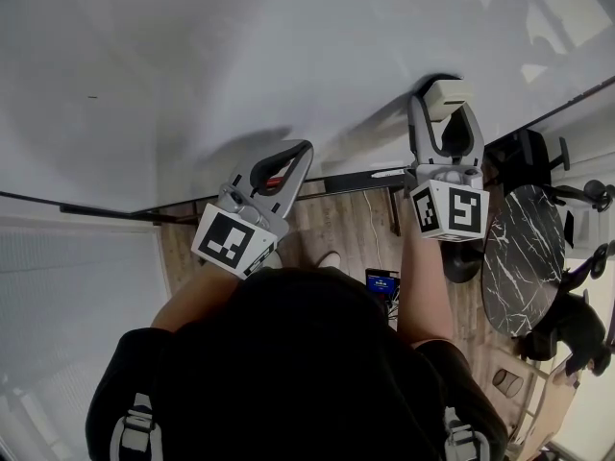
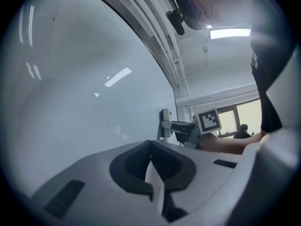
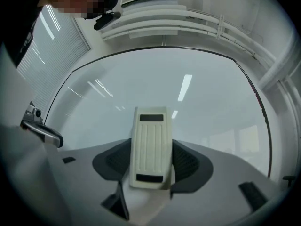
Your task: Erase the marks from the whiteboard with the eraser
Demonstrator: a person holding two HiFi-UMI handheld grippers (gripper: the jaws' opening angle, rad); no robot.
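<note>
The whiteboard (image 1: pixel 240 56) fills the upper part of the head view, with one tiny dark mark (image 1: pixel 92 96) at its left. My right gripper (image 1: pixel 445 104) is shut on the cream eraser (image 1: pixel 449 94), whose face lies against the board near its lower edge. In the right gripper view the ribbed eraser (image 3: pixel 150 147) stands between the jaws in front of the whiteboard (image 3: pixel 164 88). My left gripper (image 1: pixel 296 154) is shut on nothing, close to the board's lower edge. In the left gripper view the whiteboard (image 2: pixel 84 93) is at left and the eraser (image 2: pixel 165 124) shows further along.
The board's dark lower frame (image 1: pixel 356 179) runs across the middle. Below it lie a wooden floor, a black marble-top table (image 1: pixel 519 257) and black chairs (image 1: pixel 577 325) at right. Window blinds (image 1: pixel 58 286) are at lower left.
</note>
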